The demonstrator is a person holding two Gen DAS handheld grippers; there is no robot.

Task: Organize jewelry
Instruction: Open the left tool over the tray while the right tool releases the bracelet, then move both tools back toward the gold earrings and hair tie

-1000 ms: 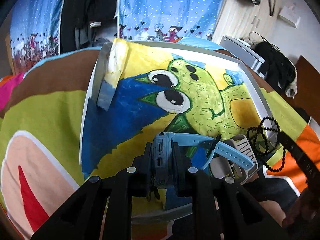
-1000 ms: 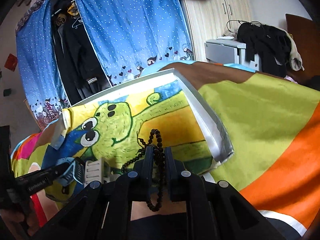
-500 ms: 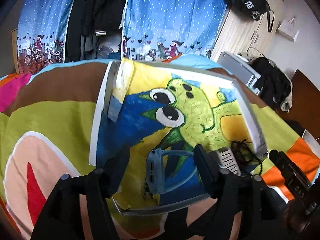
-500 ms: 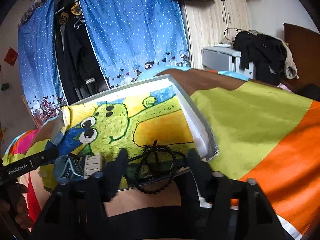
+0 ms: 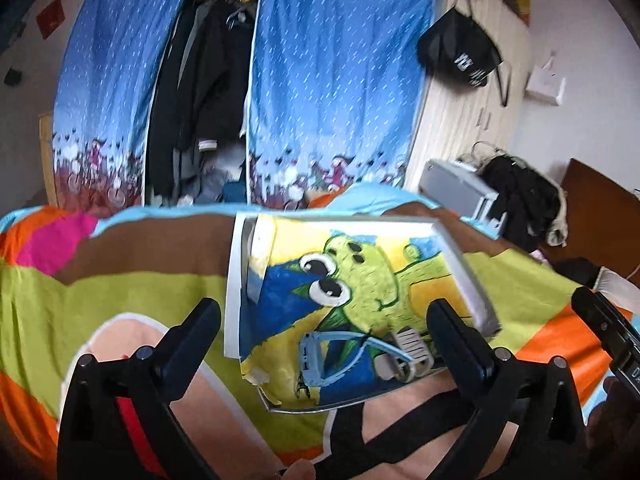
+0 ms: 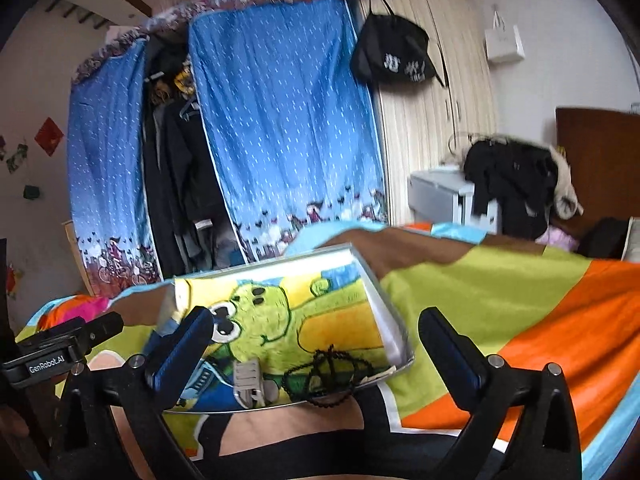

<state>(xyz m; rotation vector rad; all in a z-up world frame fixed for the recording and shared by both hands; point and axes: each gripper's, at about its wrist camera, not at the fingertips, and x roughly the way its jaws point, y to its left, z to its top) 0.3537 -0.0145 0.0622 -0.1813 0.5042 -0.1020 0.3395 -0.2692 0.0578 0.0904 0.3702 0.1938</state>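
Down in the tray (image 5: 466,268), I've let go of the watch (image 5: 320,360) and beads (image 6: 328,372); both grippers (image 5: 320,316) (image 6: 316,328) now spread, empty.

Blue dotted curtains (image 6: 280,128) far ahead, dark clothes (image 6: 176,184) hanging between them, pale striped wardrobe (image 6: 436,128) to the right, striped colourful bedspread (image 6: 500,300) just below, white walls (image 6: 560,40).

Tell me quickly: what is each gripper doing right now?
Left gripper: open, holding nothing.
Right gripper: open, holding nothing.
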